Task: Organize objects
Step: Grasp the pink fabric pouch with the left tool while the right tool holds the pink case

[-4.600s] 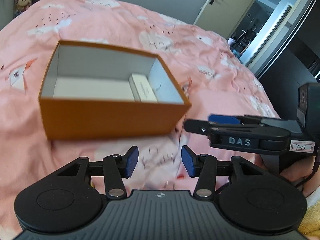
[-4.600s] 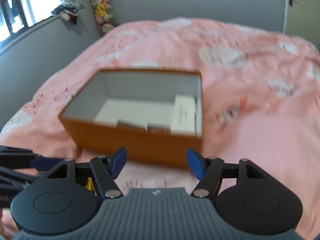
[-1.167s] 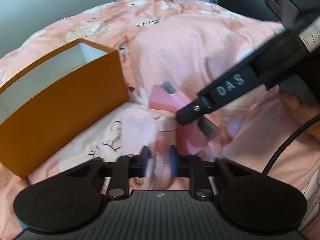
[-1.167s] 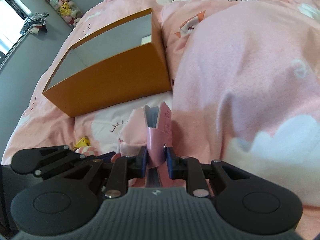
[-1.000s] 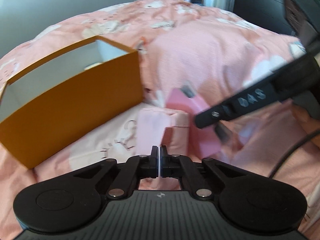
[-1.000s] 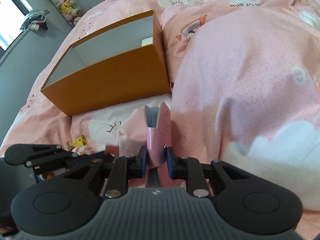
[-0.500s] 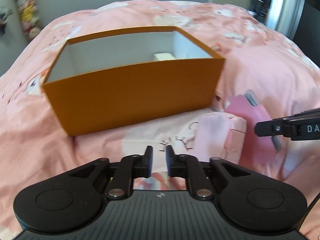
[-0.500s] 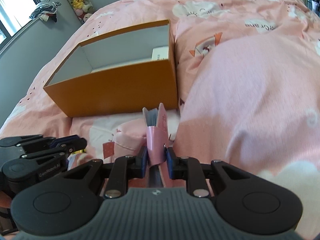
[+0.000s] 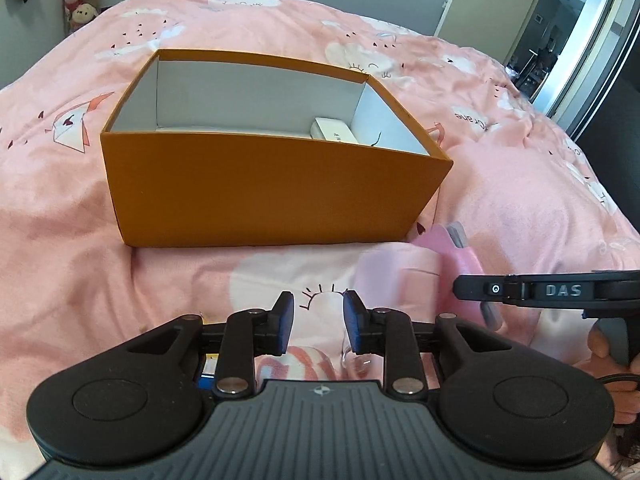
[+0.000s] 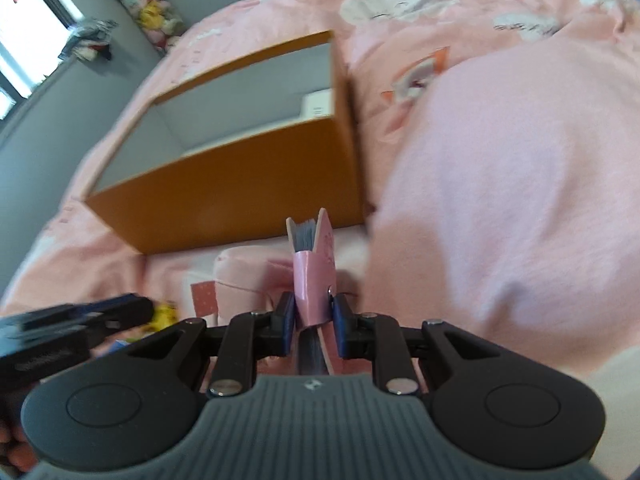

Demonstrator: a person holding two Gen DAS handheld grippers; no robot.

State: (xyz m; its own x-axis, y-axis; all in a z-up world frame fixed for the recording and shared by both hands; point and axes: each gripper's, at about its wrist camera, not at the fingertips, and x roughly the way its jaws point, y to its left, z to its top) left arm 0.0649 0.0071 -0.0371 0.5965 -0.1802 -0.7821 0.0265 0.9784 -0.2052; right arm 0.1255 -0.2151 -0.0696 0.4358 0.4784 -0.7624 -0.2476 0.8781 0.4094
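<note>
An open orange box (image 9: 260, 184) with a white inside sits on the pink bed; it also shows in the right wrist view (image 10: 240, 192). A small white box (image 9: 333, 133) lies inside it at the right end. My right gripper (image 10: 314, 316) is shut on a pink notebook (image 10: 314, 272) and holds it on edge, just in front of the orange box. In the left wrist view the notebook (image 9: 460, 264) and right gripper (image 9: 472, 292) are at the right. My left gripper (image 9: 316, 316) is open and empty, low over the bedding.
A pale pink pouch (image 9: 392, 276) lies on the bed beside the notebook. A small yellow toy (image 10: 164, 312) and other small items lie at the left near the left gripper (image 10: 120, 308). A raised pink blanket mound (image 10: 500, 200) fills the right.
My left gripper has opened and swung left to face the orange box. My right gripper has lifted the pink notebook and tilted toward the box.
</note>
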